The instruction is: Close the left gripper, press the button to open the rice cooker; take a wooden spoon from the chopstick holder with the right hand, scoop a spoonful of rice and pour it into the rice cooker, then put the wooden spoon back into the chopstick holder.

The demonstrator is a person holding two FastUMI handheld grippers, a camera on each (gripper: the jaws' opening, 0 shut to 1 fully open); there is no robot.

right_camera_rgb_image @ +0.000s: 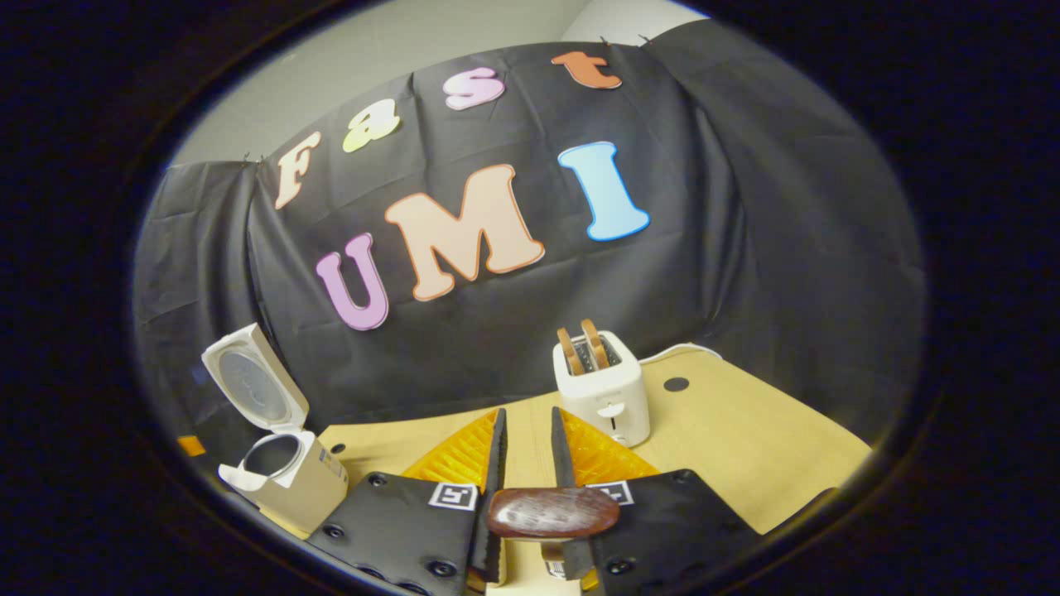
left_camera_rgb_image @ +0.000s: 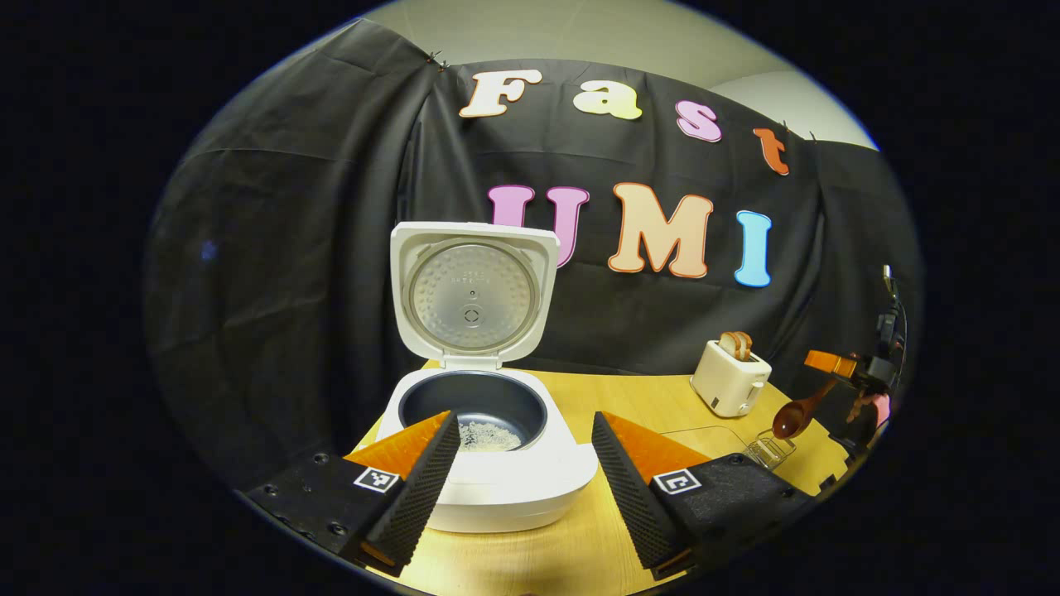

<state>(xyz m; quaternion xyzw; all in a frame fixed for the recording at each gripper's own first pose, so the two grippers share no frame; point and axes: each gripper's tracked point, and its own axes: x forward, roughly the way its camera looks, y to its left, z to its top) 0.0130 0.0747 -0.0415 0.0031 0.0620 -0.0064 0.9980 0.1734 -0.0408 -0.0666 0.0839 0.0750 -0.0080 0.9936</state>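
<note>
Your left tongs (left_camera_rgb_image: 526,463) stand open, fingers spread wide with nothing between them, just in front of the rice cooker (left_camera_rgb_image: 489,463). Its lid (left_camera_rgb_image: 474,294) stands upright at the back, and a small patch of rice (left_camera_rgb_image: 489,434) lies on the bottom of the dark inner pot. The cooker sits on the wooden table (left_camera_rgb_image: 580,538), close to its left edge.

Your right tongs (right_camera_rgb_image: 527,439) are drawn close together and grip the wooden spoon (right_camera_rgb_image: 552,511): in the right gripper view its handle end lies across the base of the two fingers. In the left gripper view you see those tongs far off to the right, holding the spoon with its bowl hanging down just above the wire chopstick holder (left_camera_rgb_image: 770,449), which stands on the table near the right edge. Whether the bowl touches the holder, you cannot tell.

A toaster (right_camera_rgb_image: 602,397) with two slices of bread (right_camera_rgb_image: 581,348) stands ahead of the right tongs.
</note>
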